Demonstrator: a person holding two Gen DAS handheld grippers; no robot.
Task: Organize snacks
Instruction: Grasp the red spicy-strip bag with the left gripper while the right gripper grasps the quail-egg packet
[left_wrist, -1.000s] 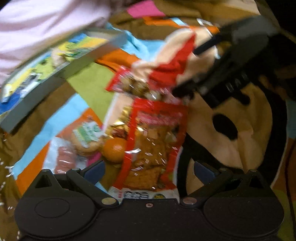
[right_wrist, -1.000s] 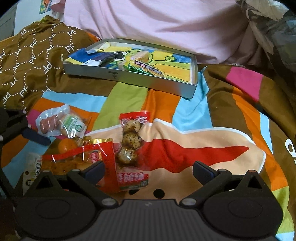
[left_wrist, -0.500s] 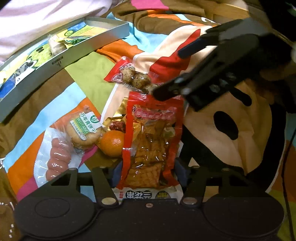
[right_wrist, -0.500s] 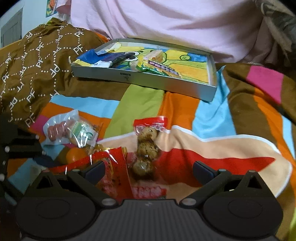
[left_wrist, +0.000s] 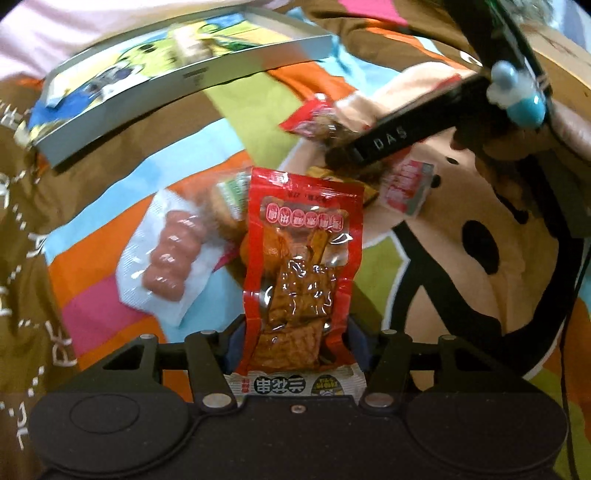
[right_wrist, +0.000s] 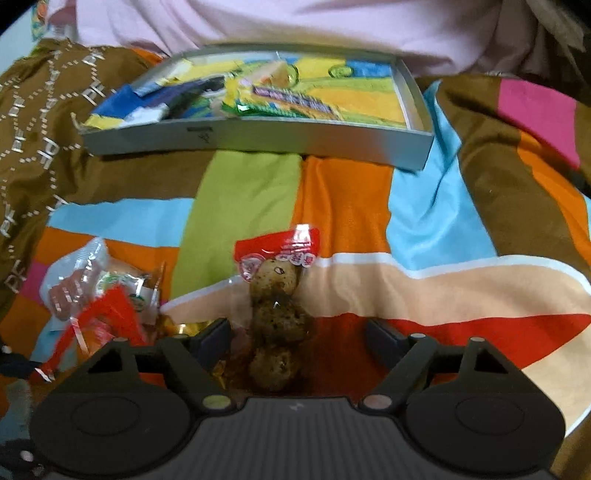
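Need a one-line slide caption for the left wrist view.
Left gripper jaws clamp a red tofu snack pack above the striped blanket.

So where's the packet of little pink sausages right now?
In the left wrist view, the sausage packet lies on the striped blanket, just left of the red tofu snack packet and below the grey tray.

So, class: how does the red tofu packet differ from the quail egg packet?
The red tofu packet holds flat brown slabs; the quail egg packet holds round speckled eggs. The tofu packet is clamped in the left hand-held gripper; the egg packet lies between the closing right hand-held gripper's jaws. Both have red tops.
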